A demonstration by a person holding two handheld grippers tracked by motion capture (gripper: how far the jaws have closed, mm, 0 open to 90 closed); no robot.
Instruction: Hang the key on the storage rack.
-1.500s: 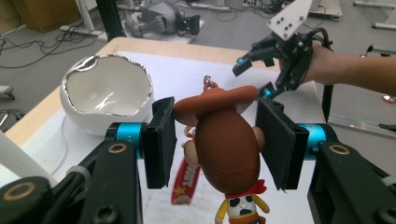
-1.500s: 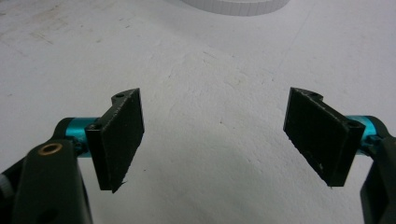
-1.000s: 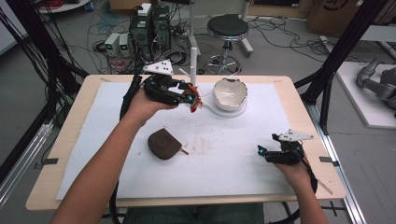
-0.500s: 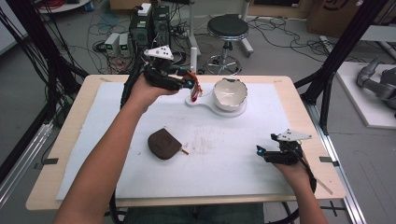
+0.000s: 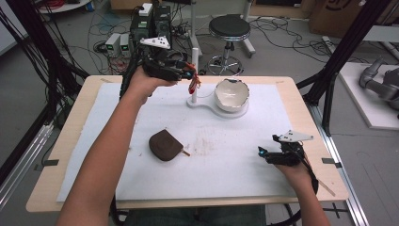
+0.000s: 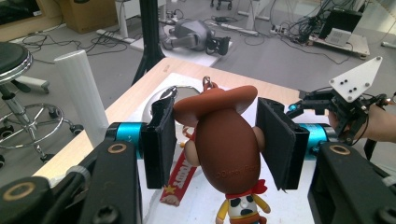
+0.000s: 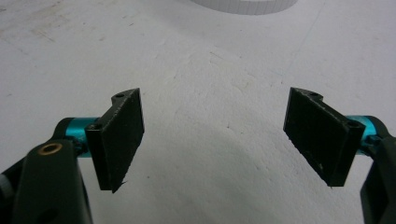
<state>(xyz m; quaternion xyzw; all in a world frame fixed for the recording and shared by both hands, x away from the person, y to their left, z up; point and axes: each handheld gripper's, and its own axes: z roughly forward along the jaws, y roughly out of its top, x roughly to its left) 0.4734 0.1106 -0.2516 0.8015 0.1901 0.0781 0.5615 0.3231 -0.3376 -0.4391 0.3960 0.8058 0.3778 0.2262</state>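
Observation:
A cowboy toy figure keychain (image 6: pixel 227 144) with a brown hat, a metal ring and a red tag hangs between the black pads of my left gripper (image 6: pixel 219 140), which is shut on its head. In the high view the left gripper (image 5: pixel 187 75) holds the toy (image 5: pixel 193 85) in the air beside the white upright post (image 5: pixel 194 66) of a stand at the table's far side. My right gripper (image 5: pixel 261 153) rests low at the right front of the white mat. Its jaws (image 7: pixel 215 135) stand wide open over bare mat, nothing between them.
The post's flat white base (image 5: pixel 200 102) also carries a white bowl (image 5: pixel 231 94) with a jagged rim. A brown round pouch (image 5: pixel 164 145) lies mid-table, with a faint brown stain to its right. The right hand's gripper (image 6: pixel 303 105) shows far off in the left gripper view.
My left gripper has carried the toy up and farther away, closer to the white post. The right gripper has stayed where it was.

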